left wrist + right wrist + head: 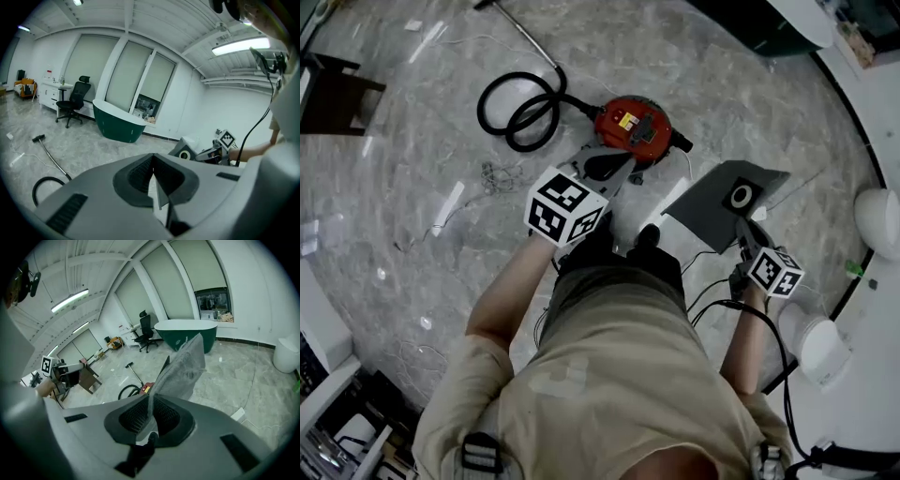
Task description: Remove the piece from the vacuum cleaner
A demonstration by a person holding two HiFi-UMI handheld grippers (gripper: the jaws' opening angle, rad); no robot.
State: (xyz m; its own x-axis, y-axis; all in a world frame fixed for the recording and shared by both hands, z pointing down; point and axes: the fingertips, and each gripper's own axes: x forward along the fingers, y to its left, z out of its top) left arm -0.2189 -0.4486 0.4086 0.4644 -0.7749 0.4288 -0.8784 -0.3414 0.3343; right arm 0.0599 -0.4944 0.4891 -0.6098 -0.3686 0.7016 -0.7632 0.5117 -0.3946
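- Right gripper: jaws are clamped on the lower edge of the grey dust bag. The fabric is pinched between the pads and stands up ahead of them.
- Left gripper: jaws are closed pad to pad, with nothing gripped.
- In the head view the bag is seen held out at the person's right, clear of the floor. Its black collar ring with a pale centre is turned upward.
- Both grippers are held out in front of the standing person, well apart from each other.
- The red vacuum cleaner is seen on the grey marble floor ahead of the person, well apart from the bag and from both grippers.
- The black hose is coiled just left of the vacuum body, and the metal wand runs away from it.
- A dark green counter and a black office chair are seen by the far windows.
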